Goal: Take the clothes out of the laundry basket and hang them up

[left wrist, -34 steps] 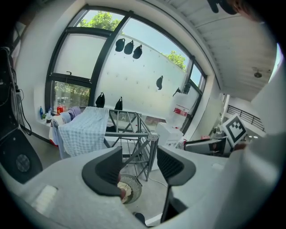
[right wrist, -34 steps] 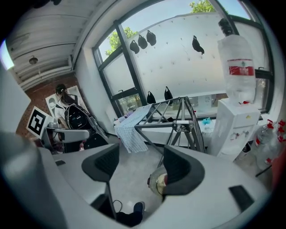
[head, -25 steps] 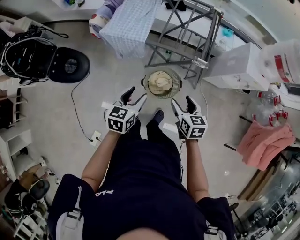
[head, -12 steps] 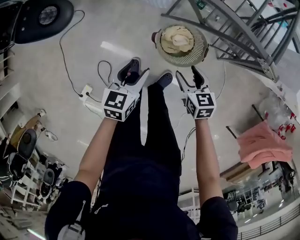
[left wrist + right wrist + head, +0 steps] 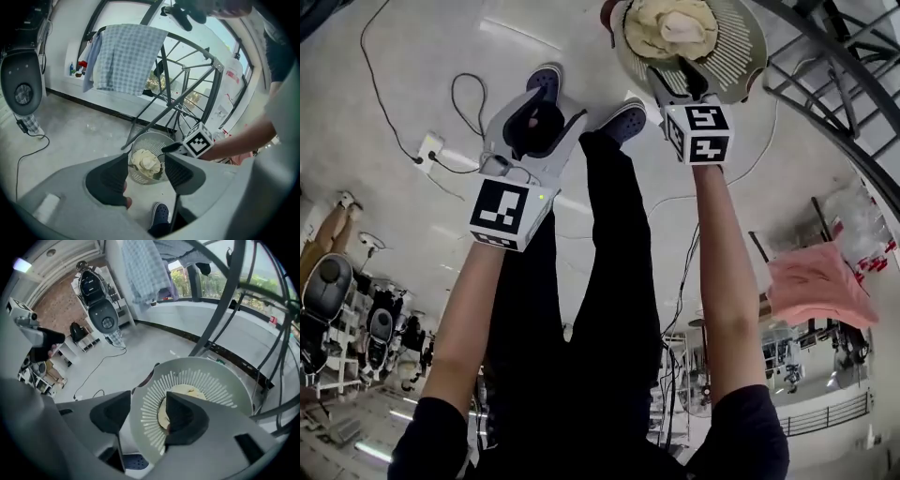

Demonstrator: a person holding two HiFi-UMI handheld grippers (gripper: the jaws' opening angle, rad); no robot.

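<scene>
Left gripper (image 5: 146, 166): its jaws stand apart with nothing between the pads. It is held over the floor, short of the basket.
Right gripper (image 5: 148, 401): its jaws are apart and have just been closing, with the pads pressing on nothing. It is at the near rim of the basket, and the slotted wall shows in the gap. Whether the rim sits between the pads or beyond them I cannot tell.
Dark blue clog shoes (image 5: 625, 120): on the person's feet, on the pale grey floor just short of the basket.
Round pale slotted plastic laundry basket (image 5: 742, 58): on the floor, at the foot of the rack.
Crumpled cream clothes (image 5: 670, 26): a bundle lying inside the basket, with neither gripper touching it.
Dark grey metal tube drying rack (image 5: 187, 77): just behind the basket.
Blue-and-white checked cloth (image 5: 126, 58): draped over the rack's top rail.
Pink cloth (image 5: 820, 286): well apart, to the person's right.
</scene>
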